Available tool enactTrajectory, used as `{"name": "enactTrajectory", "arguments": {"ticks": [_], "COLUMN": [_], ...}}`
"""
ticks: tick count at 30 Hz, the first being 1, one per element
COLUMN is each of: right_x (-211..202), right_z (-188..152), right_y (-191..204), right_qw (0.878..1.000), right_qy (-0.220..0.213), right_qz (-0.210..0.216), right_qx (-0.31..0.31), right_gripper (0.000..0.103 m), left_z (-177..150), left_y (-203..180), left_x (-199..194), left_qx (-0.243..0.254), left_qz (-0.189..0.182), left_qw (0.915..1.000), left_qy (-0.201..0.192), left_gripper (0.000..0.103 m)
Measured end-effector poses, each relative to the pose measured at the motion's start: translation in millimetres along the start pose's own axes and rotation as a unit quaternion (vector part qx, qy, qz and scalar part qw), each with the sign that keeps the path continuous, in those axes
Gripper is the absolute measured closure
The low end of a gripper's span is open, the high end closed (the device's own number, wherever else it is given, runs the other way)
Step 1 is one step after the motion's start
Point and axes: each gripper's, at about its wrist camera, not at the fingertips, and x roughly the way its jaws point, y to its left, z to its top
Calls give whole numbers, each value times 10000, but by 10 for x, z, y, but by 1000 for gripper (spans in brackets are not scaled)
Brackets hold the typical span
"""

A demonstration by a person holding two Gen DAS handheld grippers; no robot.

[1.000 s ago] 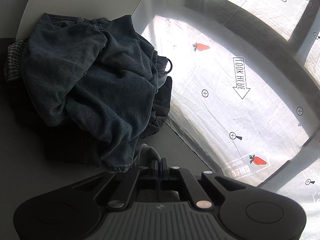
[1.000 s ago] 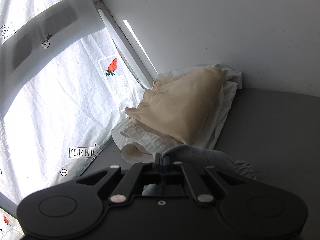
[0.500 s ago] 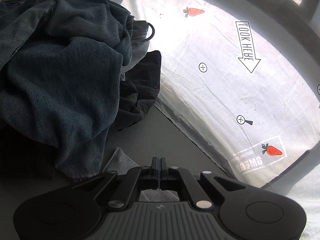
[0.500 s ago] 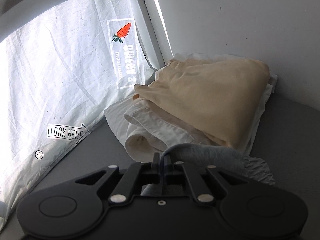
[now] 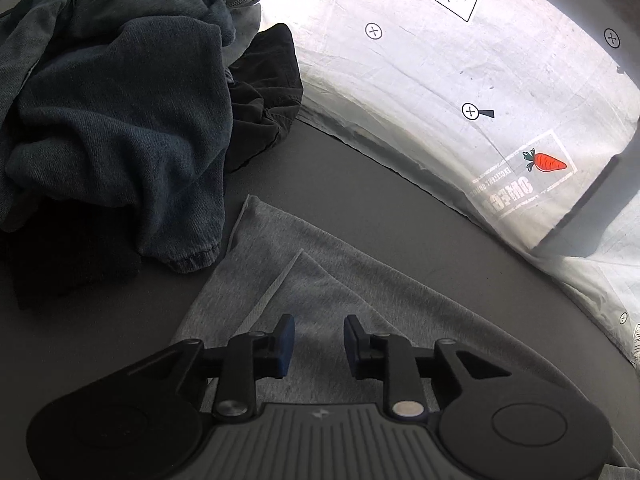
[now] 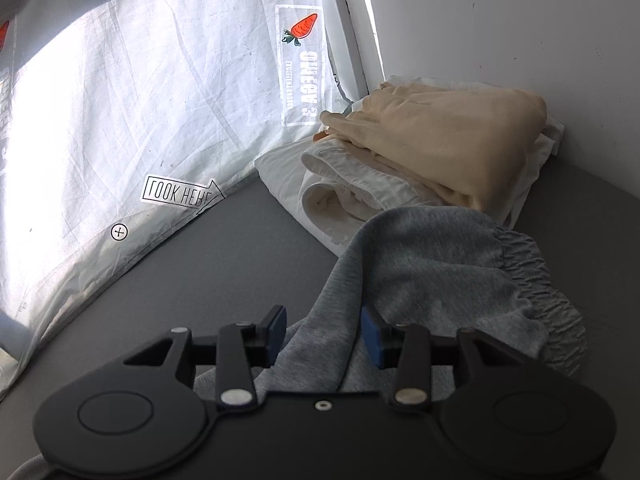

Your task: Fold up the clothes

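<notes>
A grey sweat garment [image 5: 332, 280] lies on the dark grey table, its leg end flat under my left gripper [image 5: 319, 340], which is open with the cloth loose between its blue pads. In the right wrist view the same grey garment [image 6: 432, 272] bunches up, its elastic waistband [image 6: 536, 276] to the right. My right gripper [image 6: 323, 330] is open, with a fold of the grey cloth lying between the fingers.
A heap of dark denim and black clothes [image 5: 116, 112] lies left of the grey garment. A folded stack of beige and white clothes [image 6: 424, 152] sits in the far corner by the wall. A white printed sheet [image 6: 152, 120] hangs along the table's far edge.
Both grippers were shut on the grey garment and are now open; the cloth has dropped flat onto the table. Both have moved forward and lower toward the table.
</notes>
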Motion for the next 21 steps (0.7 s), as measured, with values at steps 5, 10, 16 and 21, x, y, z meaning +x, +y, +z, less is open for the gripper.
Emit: {"name": "enactTrajectory", "arguments": {"ticks": [5,10,16,21], "right_x": [-217,-396,-634,-799], "right_z": [-298,-722,-1294,-1588], "right_y": [195,360,464,598], "right_qw": [9995,9987,9980,9930], "right_qy": [144,274,538,881], "right_qz": [186,50,-88,-216], "right_qx": [-223,-424,-334,-759], "right_gripper": [55,46,15,14], "left_z": [5,99,261,355], "left_y": [-53,-72,-21,12], "left_x": [63,170,418,619], "left_qx": [380,843,1463,1701], "left_qz": [-114,-195,-288,-558], "left_qw": [9991,9962,9887,9838], "left_qy": [127,115,131,110], "left_gripper": [69,65,55,55]}}
